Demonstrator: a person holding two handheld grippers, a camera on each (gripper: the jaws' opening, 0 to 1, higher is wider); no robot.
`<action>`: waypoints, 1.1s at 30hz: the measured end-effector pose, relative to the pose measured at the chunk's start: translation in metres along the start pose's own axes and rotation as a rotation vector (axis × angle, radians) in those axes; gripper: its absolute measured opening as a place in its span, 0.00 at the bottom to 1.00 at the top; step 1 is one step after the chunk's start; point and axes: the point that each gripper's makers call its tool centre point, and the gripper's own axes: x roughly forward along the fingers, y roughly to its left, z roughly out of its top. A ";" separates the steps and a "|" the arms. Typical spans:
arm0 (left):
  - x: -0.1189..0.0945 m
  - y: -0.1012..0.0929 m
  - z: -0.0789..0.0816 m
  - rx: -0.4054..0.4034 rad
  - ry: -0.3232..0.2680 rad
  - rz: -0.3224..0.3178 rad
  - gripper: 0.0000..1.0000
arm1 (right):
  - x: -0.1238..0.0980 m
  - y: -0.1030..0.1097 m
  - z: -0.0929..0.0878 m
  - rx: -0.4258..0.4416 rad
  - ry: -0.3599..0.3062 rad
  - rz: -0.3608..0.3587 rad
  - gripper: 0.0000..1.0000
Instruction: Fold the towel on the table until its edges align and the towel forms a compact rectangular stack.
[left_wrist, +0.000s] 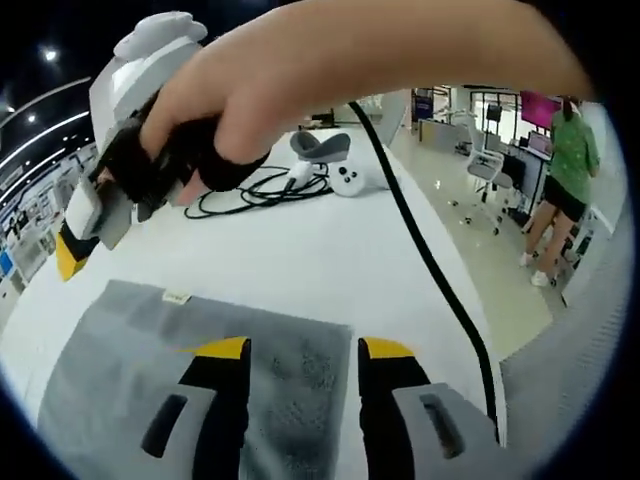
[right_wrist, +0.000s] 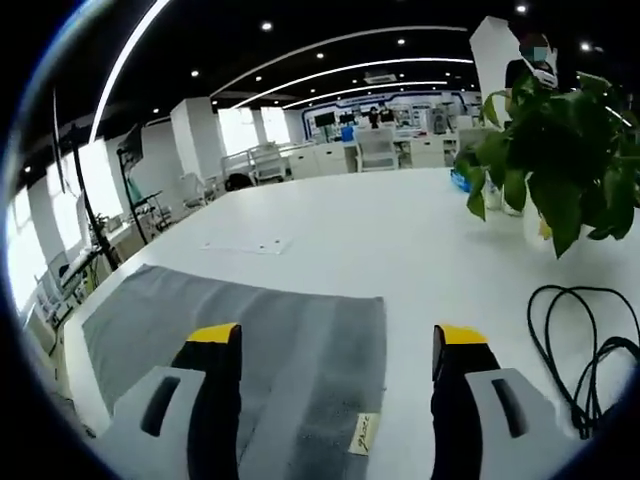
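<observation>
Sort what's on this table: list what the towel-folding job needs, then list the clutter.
Job:
- grey towel, lying flat on the white table
- left gripper, jaws apart over the towel
- right gripper, jaws apart at the towel's edge

Clutter:
- potted plant
- black cable coil
- white game controller
- sheet of paper

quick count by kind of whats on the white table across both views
towel: 1
potted plant: 1
black cable: 1
game controller: 1
paper sheet: 1
total: 5, if the cable in both views is the same one
</observation>
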 end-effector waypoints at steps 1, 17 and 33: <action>0.002 -0.002 0.000 -0.005 -0.001 -0.008 0.38 | 0.004 0.000 -0.002 -0.006 0.010 0.004 0.77; 0.030 -0.021 -0.005 -0.096 -0.012 -0.079 0.21 | 0.033 -0.008 -0.027 0.011 0.064 0.017 0.69; 0.030 -0.015 -0.004 0.018 -0.018 -0.045 0.10 | 0.051 -0.023 -0.039 -0.024 0.112 -0.029 0.60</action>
